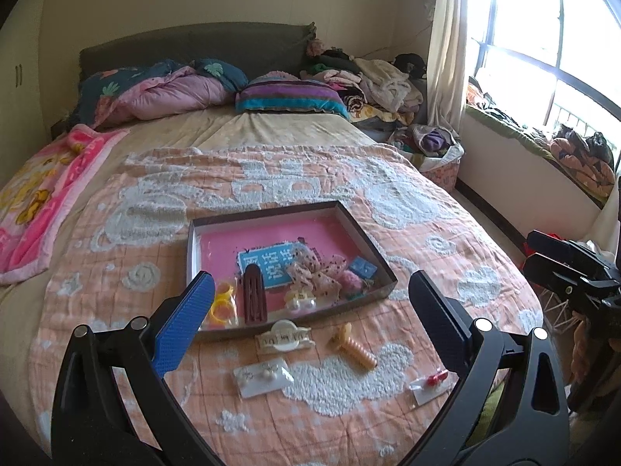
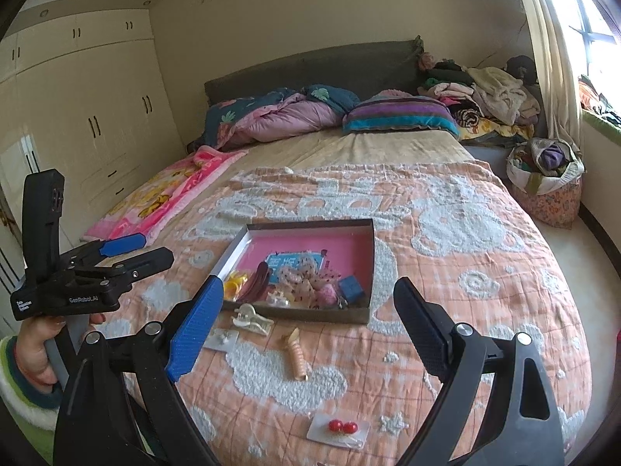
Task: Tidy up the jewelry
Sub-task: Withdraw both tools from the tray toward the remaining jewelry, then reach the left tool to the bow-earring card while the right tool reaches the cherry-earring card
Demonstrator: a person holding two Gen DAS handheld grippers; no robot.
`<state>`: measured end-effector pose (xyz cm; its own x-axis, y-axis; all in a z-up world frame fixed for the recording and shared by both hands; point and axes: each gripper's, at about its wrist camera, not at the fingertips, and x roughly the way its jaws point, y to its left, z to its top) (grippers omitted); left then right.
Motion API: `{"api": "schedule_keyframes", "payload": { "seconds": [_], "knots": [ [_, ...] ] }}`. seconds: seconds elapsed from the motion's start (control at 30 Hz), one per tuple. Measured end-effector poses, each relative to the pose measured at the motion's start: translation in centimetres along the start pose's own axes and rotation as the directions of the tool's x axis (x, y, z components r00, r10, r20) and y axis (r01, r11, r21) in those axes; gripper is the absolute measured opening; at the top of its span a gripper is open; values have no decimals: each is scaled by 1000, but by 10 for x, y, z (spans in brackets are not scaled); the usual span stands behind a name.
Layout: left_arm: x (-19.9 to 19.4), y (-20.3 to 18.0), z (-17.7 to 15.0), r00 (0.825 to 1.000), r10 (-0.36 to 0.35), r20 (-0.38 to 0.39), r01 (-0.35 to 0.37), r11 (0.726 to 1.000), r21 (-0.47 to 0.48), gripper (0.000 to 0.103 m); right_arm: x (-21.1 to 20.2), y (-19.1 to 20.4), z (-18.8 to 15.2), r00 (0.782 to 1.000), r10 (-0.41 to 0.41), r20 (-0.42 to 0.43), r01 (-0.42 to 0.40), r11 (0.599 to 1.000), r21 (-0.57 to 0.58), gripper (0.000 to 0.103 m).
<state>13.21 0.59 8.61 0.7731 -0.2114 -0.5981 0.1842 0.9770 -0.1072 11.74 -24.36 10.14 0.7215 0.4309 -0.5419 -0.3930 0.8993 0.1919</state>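
Both grippers' fingers spread empty above bedspread (image 1: 349, 186); tray (image 1: 372, 250) holds hair accessories

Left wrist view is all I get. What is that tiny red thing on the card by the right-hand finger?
Observer: The right wrist view shows it from close by. It is two round red beads side by side on a small card, lying on the orange quilt.
Operator: And the black thing at my right edge?
Observer: That is the right gripper. Its own camera shows its fingers spread wide with nothing held between them.
Operator: Who carries the gripper I look through?
Observer: A bare hand is wrapped around the handle of the left gripper.
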Motion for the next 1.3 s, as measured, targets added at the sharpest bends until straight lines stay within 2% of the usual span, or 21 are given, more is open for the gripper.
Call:
{"api": "schedule_keyframes", "payload": {
  "seconds": [0.5, 0.9, 1.3],
  "knots": [
    [1, 5, -38, 998, 18, -58, -19, 1000, -22, 94, 4, 6, -44, 997, -8, -78, 4, 999, -41, 89],
    [14, 10, -63, 992, 44, -116, -48, 998, -27, 94, 18, 5, -79, 985, -33, -167, 21, 997, -68, 89],
    [32, 12, -82, 984, 57, -170, -63, 997, -32, 94, 45, -6, -117, 963, -48, -264, 52, 999, 8, 89]
  ]
}}
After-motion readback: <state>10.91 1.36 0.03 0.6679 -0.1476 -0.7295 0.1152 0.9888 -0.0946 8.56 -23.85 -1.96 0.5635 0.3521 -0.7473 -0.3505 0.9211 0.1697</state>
